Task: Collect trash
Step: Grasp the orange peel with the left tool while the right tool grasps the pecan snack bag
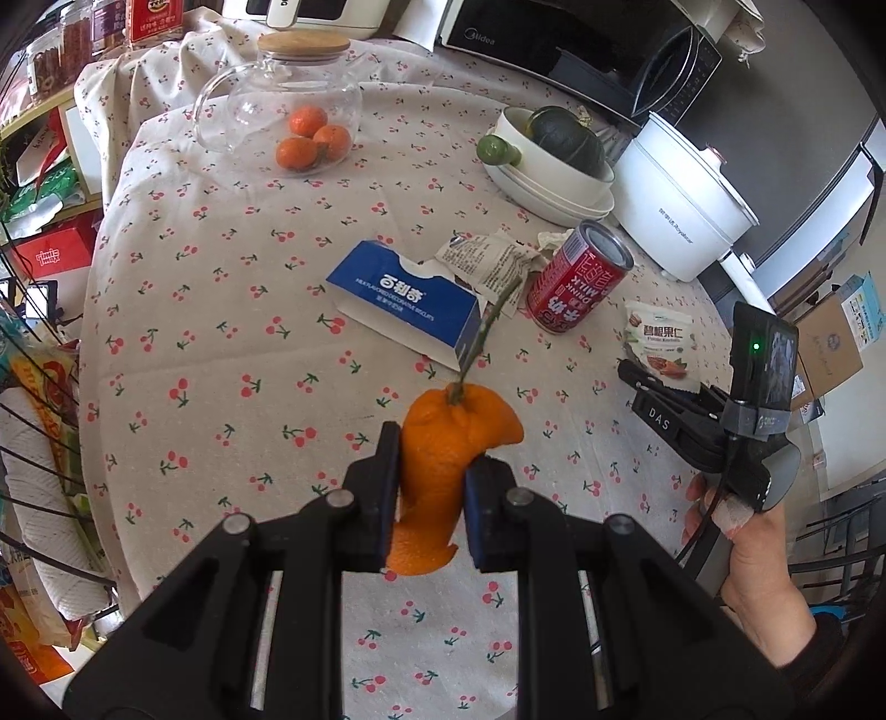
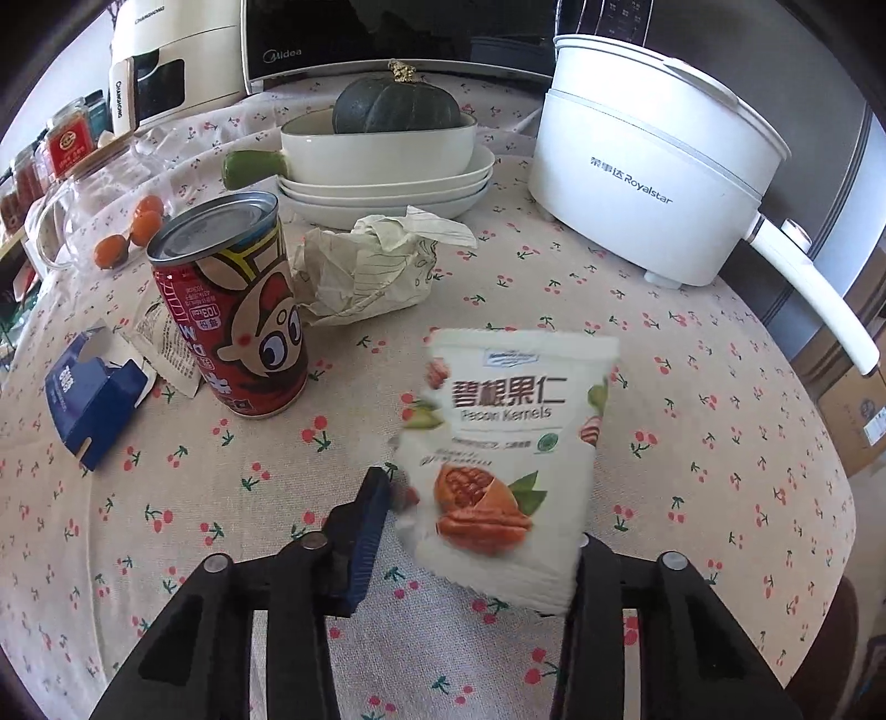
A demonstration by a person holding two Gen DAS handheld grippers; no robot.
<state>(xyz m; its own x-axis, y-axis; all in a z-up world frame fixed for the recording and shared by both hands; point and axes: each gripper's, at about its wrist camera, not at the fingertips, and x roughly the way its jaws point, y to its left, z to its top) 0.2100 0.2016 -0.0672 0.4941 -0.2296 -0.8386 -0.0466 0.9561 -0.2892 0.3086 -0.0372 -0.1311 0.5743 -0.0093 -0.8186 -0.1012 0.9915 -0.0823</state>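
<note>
My left gripper (image 1: 432,476) is shut on a piece of orange peel (image 1: 443,459) with a green stem, held above the cherry-print tablecloth. In the right wrist view a white pecan kernel packet (image 2: 498,443) is blurred between the fingers of my right gripper (image 2: 476,526), which stands open around it; whether the pads touch it I cannot tell. The packet also shows in the left wrist view (image 1: 659,343), at the right gripper's tips. On the table lie a red milk can (image 1: 576,277), a blue biscuit box (image 1: 404,302), a printed wrapper (image 1: 487,260) and crumpled paper (image 2: 365,266).
A glass jug with oranges (image 1: 293,111) stands at the back left. White dishes holding a dark squash (image 1: 554,160) and a white Royalstar pot (image 1: 681,216) stand at the back right. A microwave (image 1: 554,39) is behind. A wire rack (image 1: 39,443) is at the left edge.
</note>
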